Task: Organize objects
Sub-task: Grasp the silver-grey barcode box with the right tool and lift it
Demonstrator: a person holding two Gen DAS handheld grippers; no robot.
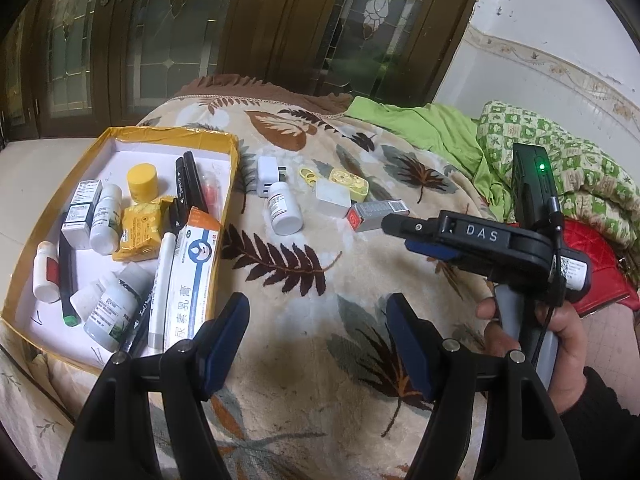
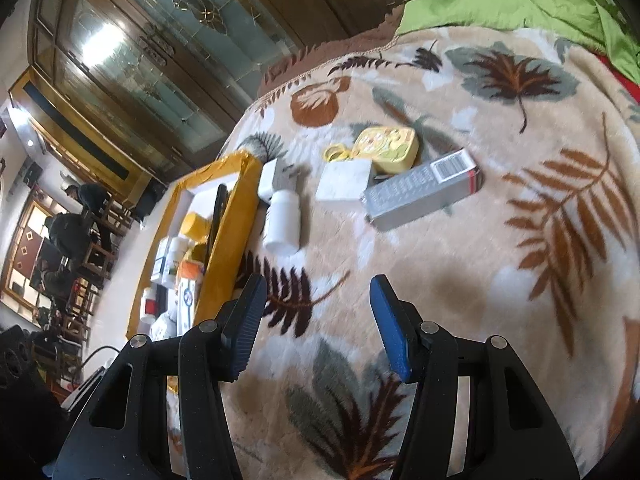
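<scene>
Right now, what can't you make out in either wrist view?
- Yellow-rimmed box, right wrist: near wall hides most contents.
- Silver carton, left wrist: right gripper covers its near end.
- White bottle label: print too small in both views.
- Red bag, left wrist: largely behind the right gripper's body.

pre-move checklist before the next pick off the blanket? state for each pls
1. Left gripper empty, jaws apart: ok.
2. Right gripper empty, jaws apart: ok.
3. Items left outside the yellow box: white bottle lying on its side, white charger, silver carton, yellow case, white square block. Not ok, sorting unfinished.
4. Path to the white bottle clear of clutter: ok.
5. Free room in the box: ok, bare floor at its far end.
6. Silver carton clear of the white square block: cannot tell.
</scene>
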